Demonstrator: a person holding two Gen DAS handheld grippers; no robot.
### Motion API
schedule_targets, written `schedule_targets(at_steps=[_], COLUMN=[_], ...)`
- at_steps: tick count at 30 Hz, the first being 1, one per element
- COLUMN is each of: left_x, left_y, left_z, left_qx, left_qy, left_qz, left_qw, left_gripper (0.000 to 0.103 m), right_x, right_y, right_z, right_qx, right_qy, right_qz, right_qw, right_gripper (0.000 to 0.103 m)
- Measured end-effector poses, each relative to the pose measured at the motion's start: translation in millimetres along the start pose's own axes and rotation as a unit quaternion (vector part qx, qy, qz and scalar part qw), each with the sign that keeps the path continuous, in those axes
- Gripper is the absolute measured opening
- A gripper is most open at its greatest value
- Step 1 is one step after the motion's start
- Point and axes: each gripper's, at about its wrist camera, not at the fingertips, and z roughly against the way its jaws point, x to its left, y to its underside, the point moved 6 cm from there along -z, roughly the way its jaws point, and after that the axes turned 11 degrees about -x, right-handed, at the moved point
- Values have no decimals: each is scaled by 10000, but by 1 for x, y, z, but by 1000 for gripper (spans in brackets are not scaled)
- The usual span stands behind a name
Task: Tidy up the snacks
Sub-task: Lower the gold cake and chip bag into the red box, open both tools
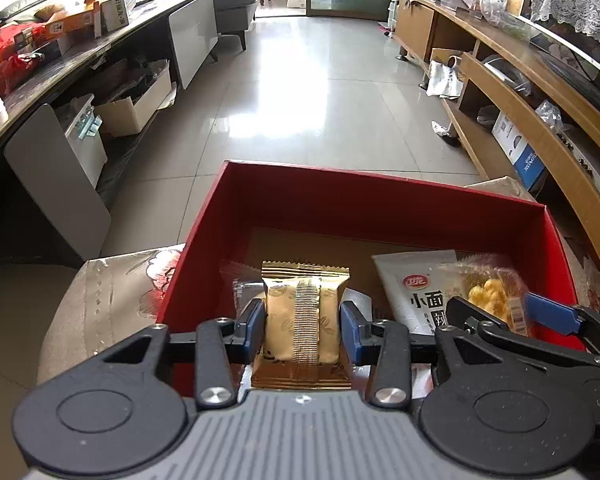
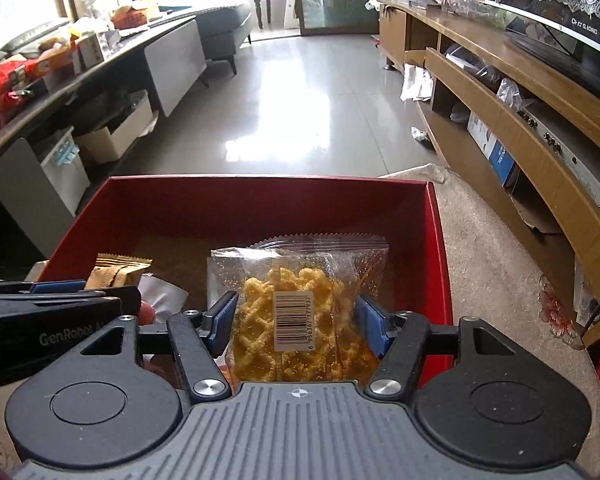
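A red box (image 1: 380,204) stands on a patterned cloth; its floor is brown. My left gripper (image 1: 300,320) is shut on a gold snack packet (image 1: 300,312), held upright inside the box's near left part. A white noodle packet (image 1: 420,284) lies on the box floor beside it. My right gripper (image 2: 296,316) is shut on a clear packet of yellow fried snack (image 2: 300,320) with a barcode label, low inside the red box (image 2: 260,192). The bag narrows between the blue pads (image 2: 224,312). The left gripper's fingers (image 2: 60,292) and the gold packet (image 2: 116,272) show at the left.
A long low table (image 1: 112,44) piled with boxes and red bags runs along the left. A wooden TV unit (image 1: 540,92) with shelves lines the right. Glossy floor tiles (image 1: 320,92) stretch beyond the box. The patterned cloth (image 2: 500,260) spreads to the right of the box.
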Motion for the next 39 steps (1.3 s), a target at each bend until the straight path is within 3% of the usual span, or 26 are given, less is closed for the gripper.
schedule_targets(at_steps=[6,14,31,39], left_x=[3,8,30,38], left_y=[-3,-9,11,10], left_z=[1,12,50,50], left_qx=[15,-120,-33,44], left_qy=[-22,-70,202,313], left_qz=[38,91,360,609], left_qw=[10000,9999,9991,9976], left_gripper=[42,54,59,59], right_x=[1,-3,11,19], right_y=[-2,-8,-15,-10], right_z=[1,9,47,59], right_qx=[-34,-191,-348,-347], right_qy=[50,88,148,105], right_qz=[31,0,256,254], right_qw=[10000,9998,9990,9990], right_gripper=[74,78,81,82])
